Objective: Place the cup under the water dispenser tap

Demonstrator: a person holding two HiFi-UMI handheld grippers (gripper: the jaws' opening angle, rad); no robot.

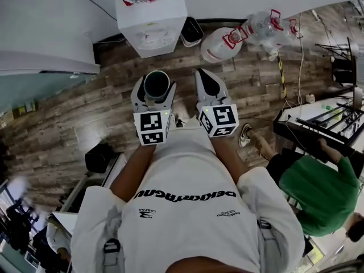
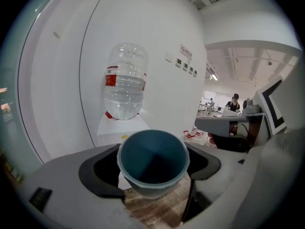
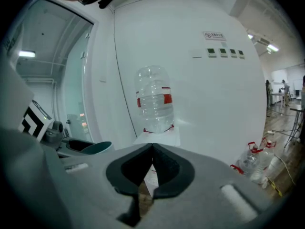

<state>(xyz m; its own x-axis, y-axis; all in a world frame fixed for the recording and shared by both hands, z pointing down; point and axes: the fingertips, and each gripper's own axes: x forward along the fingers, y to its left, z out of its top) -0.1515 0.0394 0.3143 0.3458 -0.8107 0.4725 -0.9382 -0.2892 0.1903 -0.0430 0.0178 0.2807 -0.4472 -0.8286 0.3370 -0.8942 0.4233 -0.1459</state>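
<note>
My left gripper (image 1: pixel 156 93) is shut on a teal cup (image 1: pixel 156 85), held upright with its dark inside showing; the cup (image 2: pixel 153 162) fills the space between the jaws in the left gripper view. The white water dispenser (image 1: pixel 151 21) stands against the wall ahead, with a clear water bottle (image 2: pixel 125 82) on top. The same bottle (image 3: pixel 154 99) is visible in the right gripper view. Its tap is not visible from here. My right gripper (image 1: pixel 208 86) is beside the left one, shut with nothing in it, its jaw tips touching (image 3: pixel 152 148).
Spare water bottles (image 1: pixel 227 40) with red handles lie on the wooden floor right of the dispenser, next to a small dark bin (image 1: pixel 192 32). A person in green (image 1: pixel 318 186) sits at a table at the right. A dark box (image 1: pixel 99 157) stands on the floor at the left.
</note>
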